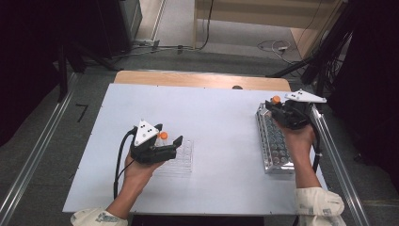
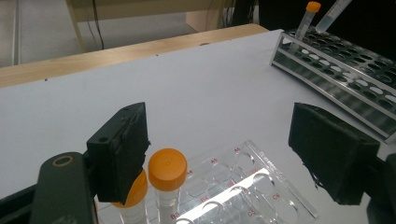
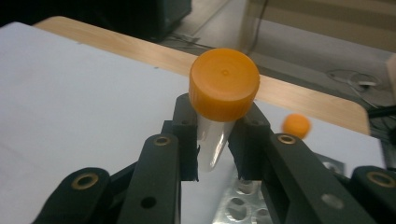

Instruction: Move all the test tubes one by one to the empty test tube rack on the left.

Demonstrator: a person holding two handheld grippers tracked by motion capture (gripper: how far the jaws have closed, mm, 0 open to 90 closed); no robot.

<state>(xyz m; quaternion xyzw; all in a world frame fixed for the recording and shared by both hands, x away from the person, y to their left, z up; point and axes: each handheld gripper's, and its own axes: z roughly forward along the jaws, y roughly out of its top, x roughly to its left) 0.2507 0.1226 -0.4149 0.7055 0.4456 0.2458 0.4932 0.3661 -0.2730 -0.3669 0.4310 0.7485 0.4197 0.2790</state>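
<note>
The right gripper (image 3: 217,161) is closed on a clear tube with an orange screw cap (image 3: 224,86), which is clamped just below the cap between the two black jaws and is held clear above the metal tube rack (image 1: 274,141). In the high view this gripper (image 1: 278,109) is seen at the far end of that rack, near the right edge of the white bench (image 1: 221,127), with the person's right hand (image 1: 297,136) wrapped around its body. A second orange-capped tube (image 2: 306,21) is seen standing tilted in a hole at the rack's far end. The left gripper (image 2: 233,158) is held with its jaws wide apart and nothing pressed between them, above a clear plastic rack (image 2: 252,186) at the bench's near left. Two orange-capped tubes (image 2: 166,179) are seen standing upright in this clear rack, just beside one jaw, which partly covers one of them. The left hand (image 1: 136,172) is seen gripping the gripper body from below, with a black cable trailing towards the bench's near edge.
</note>
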